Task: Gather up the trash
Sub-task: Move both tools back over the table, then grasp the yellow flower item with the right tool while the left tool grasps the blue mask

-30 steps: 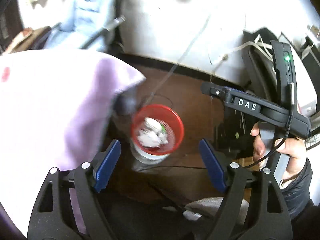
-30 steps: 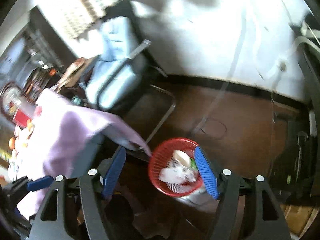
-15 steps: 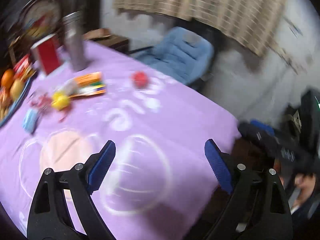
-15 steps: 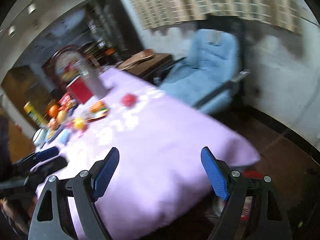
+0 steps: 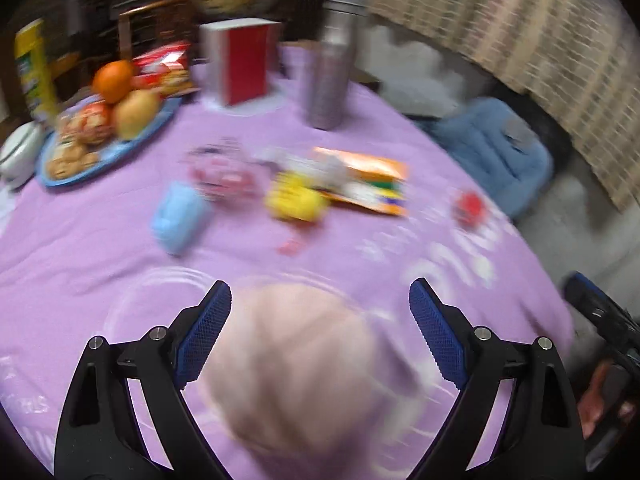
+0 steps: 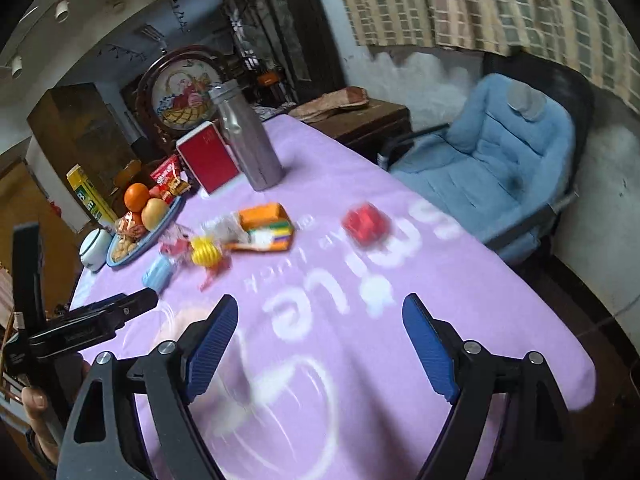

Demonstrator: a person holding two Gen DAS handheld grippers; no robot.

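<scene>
Both grippers hover over a table with a purple cloth (image 5: 100,248) (image 6: 440,280). My left gripper (image 5: 320,332) is open and empty above the near part of the cloth. My right gripper (image 6: 320,340) is open and empty. Scattered ahead lie a red crumpled piece (image 6: 366,222) (image 5: 470,204), an orange wrapper (image 6: 264,226) (image 5: 360,184), a yellow item (image 6: 206,254) (image 5: 294,200), a light blue item (image 6: 158,274) (image 5: 178,218) and a clear wrapper with red print (image 5: 222,172). The left gripper's body shows in the right wrist view (image 6: 80,328).
A blue plate of fruit and biscuits (image 6: 140,220) (image 5: 100,120), a red box (image 6: 208,158) (image 5: 244,62) and a steel flask (image 6: 248,136) (image 5: 332,64) stand at the far side. A blue padded chair (image 6: 500,160) stands right of the table.
Both grippers swung up from the red bin on the floor to the tabletop. The bin has left both views; the table's items came closer.
</scene>
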